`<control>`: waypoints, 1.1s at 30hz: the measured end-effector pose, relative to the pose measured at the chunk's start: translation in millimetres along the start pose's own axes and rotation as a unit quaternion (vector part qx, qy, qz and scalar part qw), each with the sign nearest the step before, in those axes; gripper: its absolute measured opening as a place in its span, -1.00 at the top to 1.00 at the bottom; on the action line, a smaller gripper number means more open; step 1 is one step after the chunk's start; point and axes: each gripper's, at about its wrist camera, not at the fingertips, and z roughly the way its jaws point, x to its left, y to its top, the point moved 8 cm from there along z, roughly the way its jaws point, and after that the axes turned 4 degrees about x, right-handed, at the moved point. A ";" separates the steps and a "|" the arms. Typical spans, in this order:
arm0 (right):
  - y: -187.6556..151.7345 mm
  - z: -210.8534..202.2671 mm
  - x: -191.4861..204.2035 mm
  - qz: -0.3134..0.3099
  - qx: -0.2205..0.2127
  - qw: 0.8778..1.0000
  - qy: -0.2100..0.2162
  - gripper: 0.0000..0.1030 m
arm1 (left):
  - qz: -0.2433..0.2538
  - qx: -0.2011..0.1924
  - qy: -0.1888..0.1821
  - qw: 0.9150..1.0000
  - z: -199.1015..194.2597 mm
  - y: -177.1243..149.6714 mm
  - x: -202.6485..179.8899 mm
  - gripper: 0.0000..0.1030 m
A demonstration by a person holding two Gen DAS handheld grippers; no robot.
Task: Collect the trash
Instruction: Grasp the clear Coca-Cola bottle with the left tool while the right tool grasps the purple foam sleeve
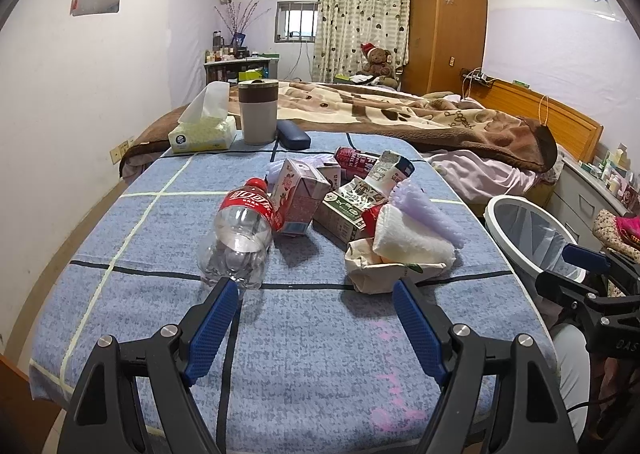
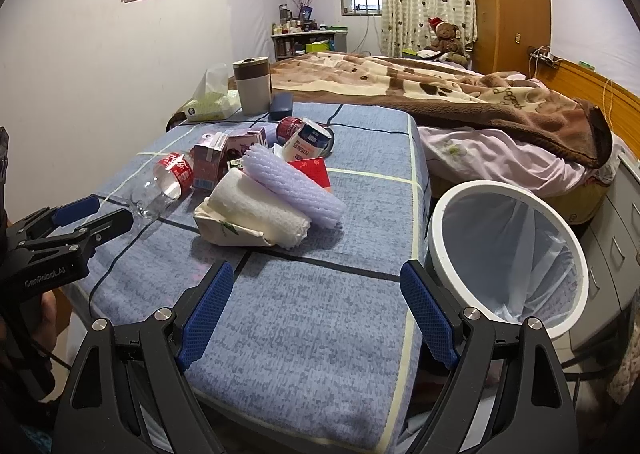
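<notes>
Left wrist view showed the left gripper (image 1: pixel 312 298) wide, empty, beside the plastic bottle (image 1: pixel 242 234) mid-table; right gripper (image 2: pixel 316 290) likewise wide near the bin (image 2: pixel 444 214) off the table's right edge. Round bottle might roll leftward if nudged.

Trash heaped on a blue checked tablecloth (image 1: pixel 160 254), with a lined bin beside it.

An empty clear cola bottle (image 1: pixel 244 230) with a red label lies on its side, cap pointing away. Just beside it stand pink drink cartons (image 1: pixel 298 194), a green-and-white carton (image 1: pixel 348 210), a red can (image 1: pixel 352 160), purple foam netting (image 2: pixel 294 190), white foam wrap (image 2: pixel 260 214) and a crumpled paper bag (image 2: pixel 228 230). The white-rimmed trash bin (image 2: pixel 440 222) holds a clear liner.
</notes>
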 end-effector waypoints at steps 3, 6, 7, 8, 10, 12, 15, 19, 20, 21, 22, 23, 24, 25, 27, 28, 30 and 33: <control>3.1 2.4 0.8 -0.001 0.003 1.000 0.000 -0.69 | 0.002 0.002 -0.001 1.000 2.9 1.4 1.4 -0.54; 4.9 6.6 0.6 -0.002 0.005 1.000 0.001 -0.69 | 0.004 0.003 -0.002 1.000 6.1 3.5 1.8 -0.54; 5.8 7.9 0.8 -0.003 0.006 1.000 0.001 -0.69 | 0.002 0.004 -0.007 1.000 8.4 4.4 2.6 -0.54; 6.8 9.0 0.3 -0.003 0.007 1.000 0.001 -0.69 | 0.001 0.005 -0.011 1.000 9.8 5.4 2.6 -0.54; 9.8 12.5 -0.1 -0.005 0.008 1.000 0.001 -0.69 | -0.003 0.005 -0.015 1.000 14.2 8.5 5.3 -0.54; 13.3 17.5 0.0 -0.008 0.011 1.000 0.002 -0.69 | -0.002 0.007 -0.006 1.000 21.1 11.9 11.1 -0.54; 19.3 26.9 1.1 -0.010 0.016 1.000 0.003 -0.69 | -0.007 0.015 0.000 1.000 32.4 16.5 19.9 -0.54; 28.4 39.3 2.9 -0.017 0.017 1.000 0.006 -0.69 | -0.011 0.022 0.018 1.000 50.7 25.0 34.5 -0.54; 29.5 41.3 2.1 -0.019 0.016 1.000 0.005 -0.69 | -0.015 0.023 0.020 0.999 55.7 27.2 39.0 -0.54; 32.3 45.5 1.4 -0.020 0.017 1.000 0.004 -0.68 | -0.016 0.023 0.025 0.999 59.4 28.9 42.7 -0.54; 34.4 49.1 0.7 -0.021 0.018 1.000 0.006 -0.67 | -0.016 0.025 0.031 0.999 65.1 30.8 47.7 -0.54; 36.5 53.3 0.3 -0.022 0.019 1.000 0.008 -0.60 | -0.020 0.027 0.033 0.999 71.1 32.4 52.9 -0.54; 37.7 56.7 0.6 -0.025 0.021 0.999 0.007 -0.56 | -0.023 0.030 0.034 0.999 76.4 33.4 56.7 -0.54; 39.2 61.9 0.5 -0.028 0.025 0.999 0.007 -0.55 | -0.025 0.033 0.035 0.999 80.4 34.2 59.1 -0.54; 40.8 70.0 0.4 -0.034 0.031 0.999 0.008 -0.52 | -0.027 0.037 0.036 0.998 88.2 35.2 64.0 -0.54; 40.9 74.9 0.5 -0.037 0.035 0.999 0.009 -0.50 | -0.029 0.040 0.034 0.998 92.5 35.3 66.1 -0.54; 40.7 83.3 1.3 -0.041 0.045 0.998 0.015 -0.40 | -0.032 0.050 0.028 0.998 102.2 33.8 69.1 -0.54; 39.9 93.3 3.2 -0.045 0.058 0.997 0.025 -0.35 | -0.031 0.063 0.021 0.997 111.9 29.4 69.1 -0.54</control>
